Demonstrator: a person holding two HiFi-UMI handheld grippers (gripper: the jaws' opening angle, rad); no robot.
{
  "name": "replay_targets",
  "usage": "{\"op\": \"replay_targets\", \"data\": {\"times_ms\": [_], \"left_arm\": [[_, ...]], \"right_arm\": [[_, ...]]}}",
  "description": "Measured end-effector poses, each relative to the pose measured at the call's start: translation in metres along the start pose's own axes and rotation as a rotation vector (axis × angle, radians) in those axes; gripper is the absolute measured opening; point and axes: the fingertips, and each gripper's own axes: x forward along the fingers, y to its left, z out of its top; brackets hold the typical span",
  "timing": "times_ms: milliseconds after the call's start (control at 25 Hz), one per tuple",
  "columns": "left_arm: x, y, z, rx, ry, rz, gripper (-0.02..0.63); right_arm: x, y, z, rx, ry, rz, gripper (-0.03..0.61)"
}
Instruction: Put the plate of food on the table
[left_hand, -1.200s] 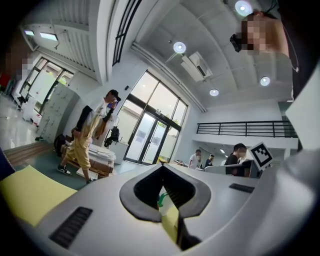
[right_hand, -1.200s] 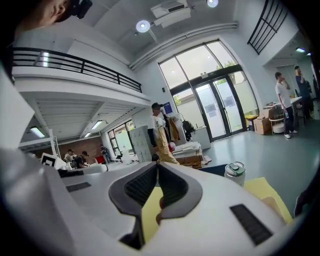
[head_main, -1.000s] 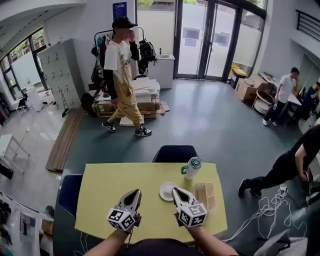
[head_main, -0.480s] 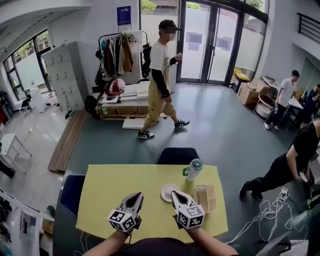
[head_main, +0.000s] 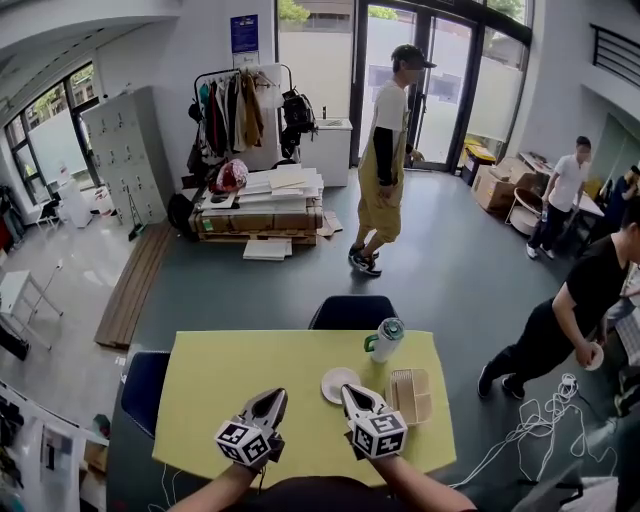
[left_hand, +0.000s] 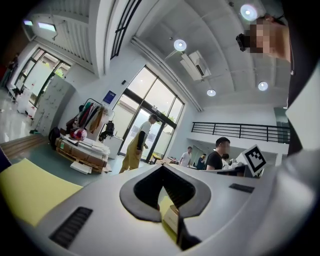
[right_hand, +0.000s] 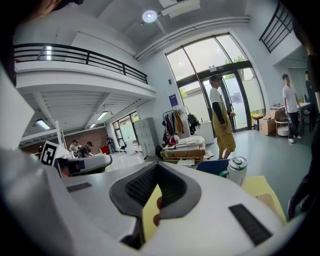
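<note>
Plate just beside the forward-pointing, closed right tool

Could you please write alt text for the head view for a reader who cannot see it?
The left hand-held gripper and right hand-held gripper, both shut, hover over a yellow table holding a white plate, lidded cup and tan tray.

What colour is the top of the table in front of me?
The table is a plain yellow-green, with no pattern. It shows best in the head view.
</note>
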Motion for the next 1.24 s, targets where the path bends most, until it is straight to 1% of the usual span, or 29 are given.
{"op": "replay_targets", "data": {"times_ms": [80,200,440,640,800,920,1040,1240], "left_arm": [[-0.002,-0.001,-0.001,-0.013,-0.001,-0.008,0.009],[-0.002,-0.004,-0.002,-0.011,-0.005,-0.028,0.009],[-0.002,-0.012,0.000,-0.020,-0.022,-0.073,0.009],[-0.001,-0.011,-0.003,-0.054,-0.028,-0.082,0.009],[-0.001,-0.012,-0.007,-0.058,-0.019,-0.083,0.009],[0.001,-0.012,-0.009,-0.080,-0.014,-0.089,0.009],[0.004,-0.012,-0.011,-0.094,-0.011,-0.098,0.009],[0.011,-0.012,-0.009,-0.088,-0.014,-0.101,0.009]], "right_arm": [[0.000,-0.001,-0.003,0.011,0.004,-0.004,0.012],[0.001,-0.005,-0.007,0.031,0.010,-0.009,0.012],[-0.001,-0.004,-0.006,0.027,0.007,-0.011,0.012],[-0.002,-0.002,-0.002,0.006,-0.011,-0.003,0.012],[-0.004,-0.001,0.000,-0.019,-0.031,0.000,0.012],[-0.006,0.000,0.003,-0.031,-0.046,0.000,0.012],[-0.004,-0.001,0.003,-0.027,-0.049,0.004,0.012],[0.001,-0.007,0.005,-0.016,-0.049,0.003,0.012]]}}
